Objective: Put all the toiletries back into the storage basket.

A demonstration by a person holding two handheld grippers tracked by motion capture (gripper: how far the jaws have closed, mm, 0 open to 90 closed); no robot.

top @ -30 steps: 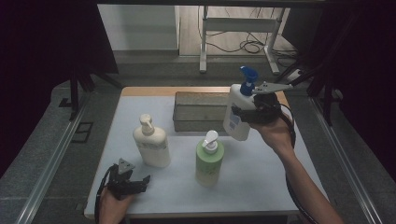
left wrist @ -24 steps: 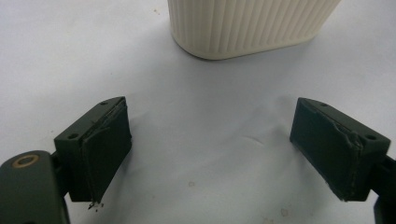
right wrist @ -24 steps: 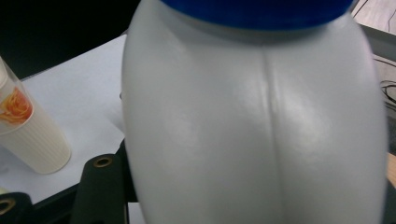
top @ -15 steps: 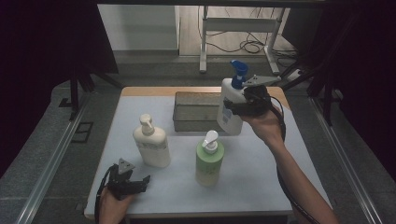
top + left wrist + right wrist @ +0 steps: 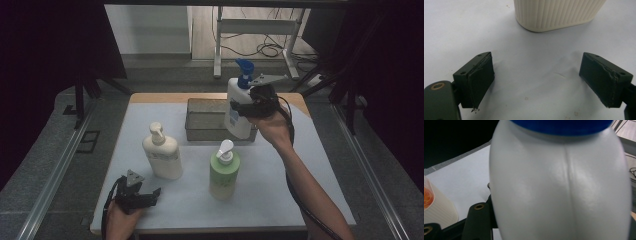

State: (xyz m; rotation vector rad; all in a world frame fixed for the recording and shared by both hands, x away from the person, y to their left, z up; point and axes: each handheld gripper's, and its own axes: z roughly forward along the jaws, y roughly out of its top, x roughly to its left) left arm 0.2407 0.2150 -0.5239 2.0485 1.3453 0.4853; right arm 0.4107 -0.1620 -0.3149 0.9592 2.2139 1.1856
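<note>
White bottle with blue pump [image 5: 239,107] gripped in our right tongs [image 5: 243,106], held upright, lifted over grey tray [image 5: 207,120] at bench [image 5: 280,195] rear. Our left tongs [image 5: 150,196] rest low at near-left bench edge, jaws wide apart, nothing between them, cream ribbed bottle [image 5: 556,13] just ahead.

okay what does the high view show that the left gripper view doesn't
High view alone: the right tongs clamped on the white bottle with the blue pump, held up over the grey tray, plus the green bottle and the person's forearms. Left gripper view alone: the left tongs close up, jaws wide apart with nothing between them, above the sheet. Both: the cream bottle standing on the white table sheet, just ahead of the left tongs.
</note>
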